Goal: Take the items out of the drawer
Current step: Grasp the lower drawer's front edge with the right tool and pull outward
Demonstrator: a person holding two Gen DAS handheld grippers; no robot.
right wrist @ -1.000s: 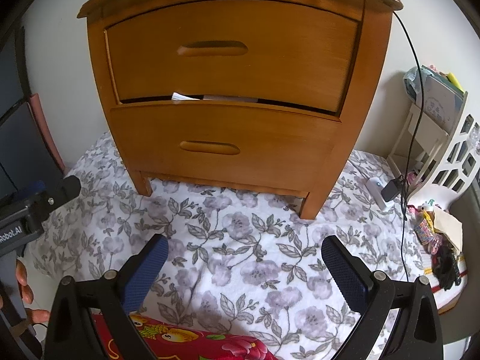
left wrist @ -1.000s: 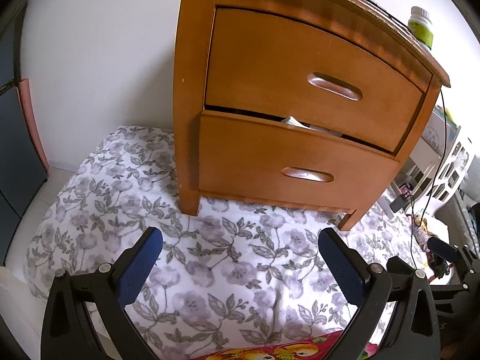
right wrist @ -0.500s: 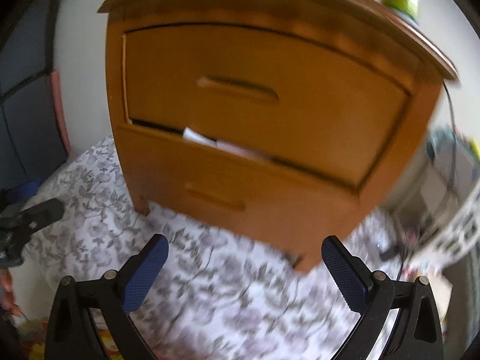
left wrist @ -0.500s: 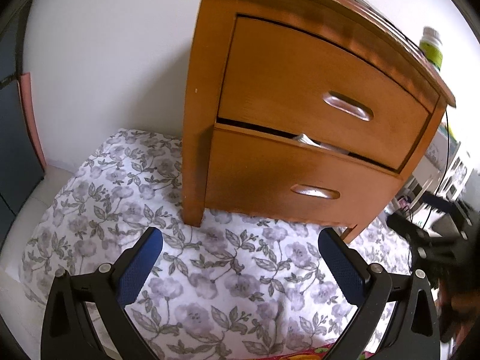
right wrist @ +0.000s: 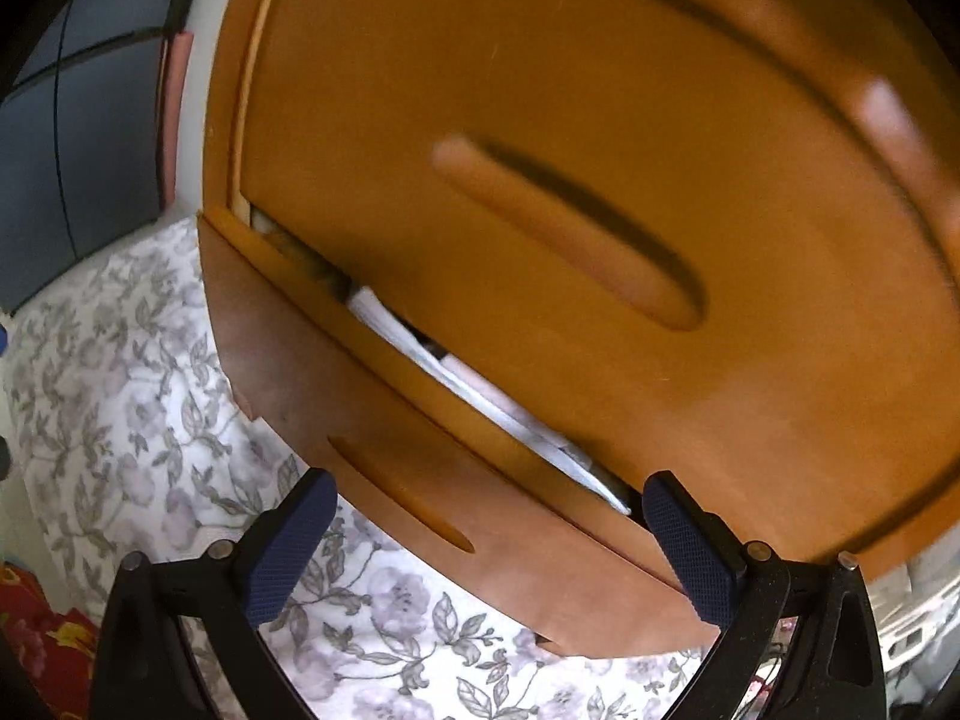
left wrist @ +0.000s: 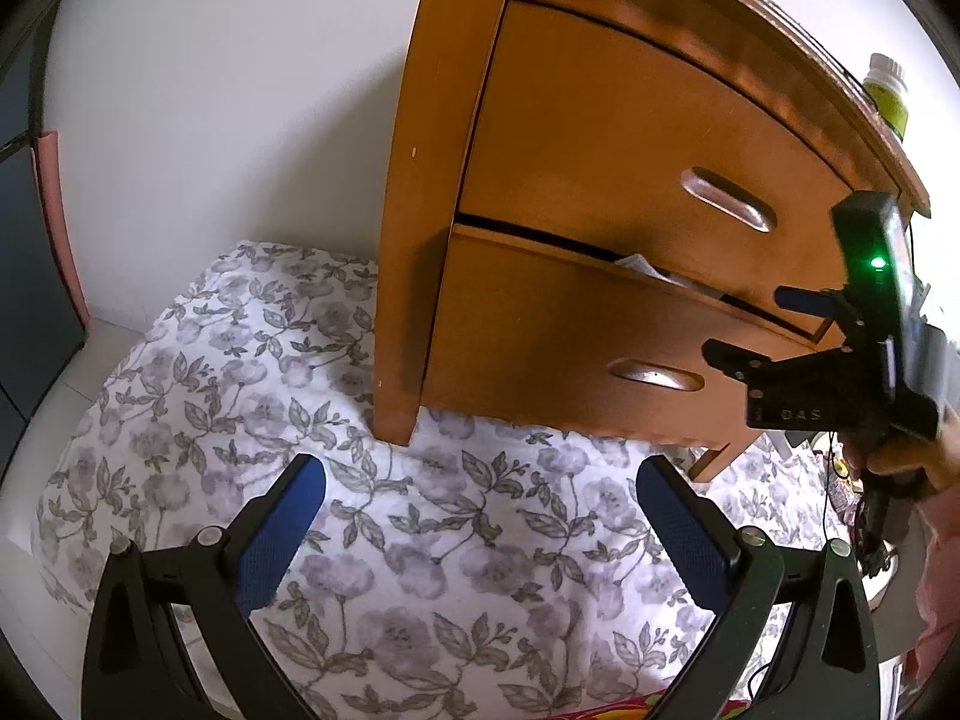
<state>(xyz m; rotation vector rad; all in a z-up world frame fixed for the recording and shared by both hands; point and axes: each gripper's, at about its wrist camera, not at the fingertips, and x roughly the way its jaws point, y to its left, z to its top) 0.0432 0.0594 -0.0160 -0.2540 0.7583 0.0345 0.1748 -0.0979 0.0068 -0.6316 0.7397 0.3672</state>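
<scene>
A wooden nightstand (left wrist: 414,192) has two drawers. The upper drawer (left wrist: 600,138) is shut and has a recessed handle (left wrist: 729,199). The lower drawer (left wrist: 540,348) sits slightly out, and white papers (left wrist: 642,264) poke from the gap above it. My right gripper (left wrist: 747,325) is open and hovers just in front of the drawers' right side. Its own view shows the upper handle (right wrist: 570,234) close and blurred, the papers (right wrist: 480,396) in the gap, and the right gripper (right wrist: 489,540) with nothing between its fingers. My left gripper (left wrist: 480,534) is open, low over the floral cloth.
A floral cloth (left wrist: 240,372) covers the floor before the nightstand. A green-labelled bottle (left wrist: 888,96) stands on top. Dark panels (left wrist: 24,276) stand at the left. A hand (left wrist: 912,462) holds the right gripper, with clutter and cables behind it. Red patterned fabric (right wrist: 42,648) lies nearby.
My right gripper has swung in close to the drawer fronts and tilted, and it now shows in the left wrist view. My left gripper has drifted left, still open.
</scene>
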